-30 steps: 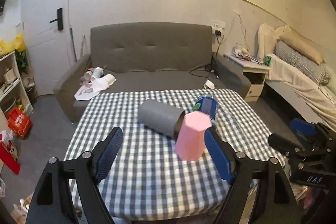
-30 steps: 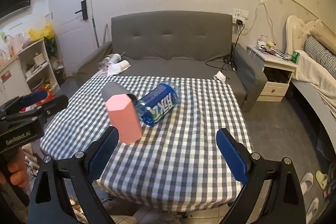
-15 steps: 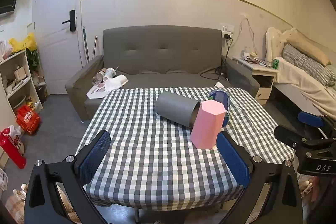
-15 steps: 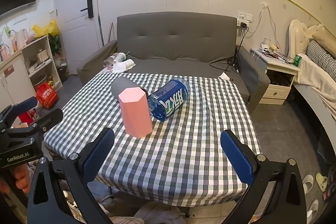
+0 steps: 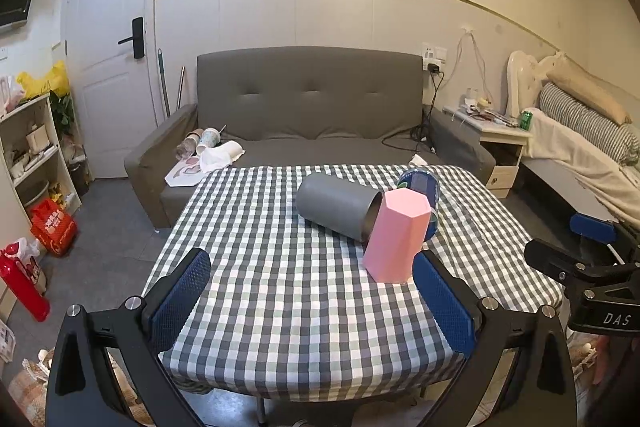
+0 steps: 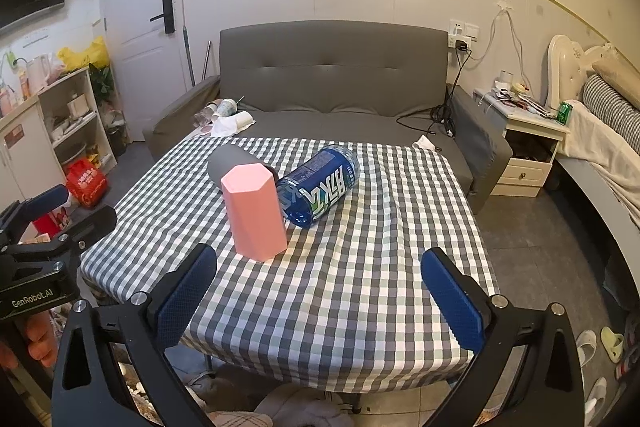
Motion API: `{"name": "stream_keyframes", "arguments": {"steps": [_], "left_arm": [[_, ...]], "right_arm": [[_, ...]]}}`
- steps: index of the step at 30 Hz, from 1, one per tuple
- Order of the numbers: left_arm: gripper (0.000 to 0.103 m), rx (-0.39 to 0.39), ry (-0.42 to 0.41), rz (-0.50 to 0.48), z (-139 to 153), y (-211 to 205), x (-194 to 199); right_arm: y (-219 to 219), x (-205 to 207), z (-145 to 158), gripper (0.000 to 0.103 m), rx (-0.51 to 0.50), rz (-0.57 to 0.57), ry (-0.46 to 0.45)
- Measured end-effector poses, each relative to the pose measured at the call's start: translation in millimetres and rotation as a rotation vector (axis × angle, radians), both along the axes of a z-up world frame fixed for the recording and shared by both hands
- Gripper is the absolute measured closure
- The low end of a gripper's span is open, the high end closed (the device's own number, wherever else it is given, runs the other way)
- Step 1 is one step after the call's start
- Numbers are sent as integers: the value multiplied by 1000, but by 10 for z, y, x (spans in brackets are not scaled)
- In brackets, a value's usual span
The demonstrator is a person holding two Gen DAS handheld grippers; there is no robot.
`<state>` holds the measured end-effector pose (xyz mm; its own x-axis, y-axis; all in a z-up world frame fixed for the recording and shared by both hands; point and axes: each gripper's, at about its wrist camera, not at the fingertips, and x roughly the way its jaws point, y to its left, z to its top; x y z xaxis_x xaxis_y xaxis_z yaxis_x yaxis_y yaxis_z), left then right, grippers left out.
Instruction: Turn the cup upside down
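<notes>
- The left claw (image 5: 312, 297) is released, its jaws stand wide apart above the near edge of the bench (image 5: 280, 299), and it holds nothing.
- The right claw (image 6: 320, 291) is also released and empty, in front of the near edge of the bench.
- The pink cup (image 6: 255, 213) stands on the checked cloth, a little left of the middle, free of both claws. Its closed flat end is on top and the wider end is down, so I judge it is upside down already.
- So the flip seems done and the step in hand is the retreat; the next move asks only to keep both claws away from the cup, because it is tall and could tip.
- Just behind the cup lie a grey cylinder (image 5: 338, 207) and a blue bottle (image 6: 320, 187), both on their sides. If they touch the cup, I cannot tell.
- Behind the bench stands a grey sofa (image 5: 312, 99) with paper cups on its seat; a white door (image 5: 112, 67) and shelves are at the left, a nightstand (image 6: 528, 143) and a bed (image 5: 580, 147) at the right.
</notes>
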<state>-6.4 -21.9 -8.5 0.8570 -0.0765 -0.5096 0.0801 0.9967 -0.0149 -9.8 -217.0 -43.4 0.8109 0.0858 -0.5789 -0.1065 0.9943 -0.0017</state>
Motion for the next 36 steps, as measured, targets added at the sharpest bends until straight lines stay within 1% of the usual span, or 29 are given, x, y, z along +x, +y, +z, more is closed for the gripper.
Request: {"name": "stream_keyframes", "arguments": {"steps": [8, 16, 36], "left_arm": [[0, 23, 2, 2, 2, -11, 1], [0, 0, 6, 14, 15, 38, 11], [0, 4, 15, 14, -4, 29, 11]], "right_arm": [[2, 1, -5, 0, 0, -3, 3], [27, 5, -20, 0, -6, -2, 9], [21, 22, -22, 0, -7, 0, 14]]}}
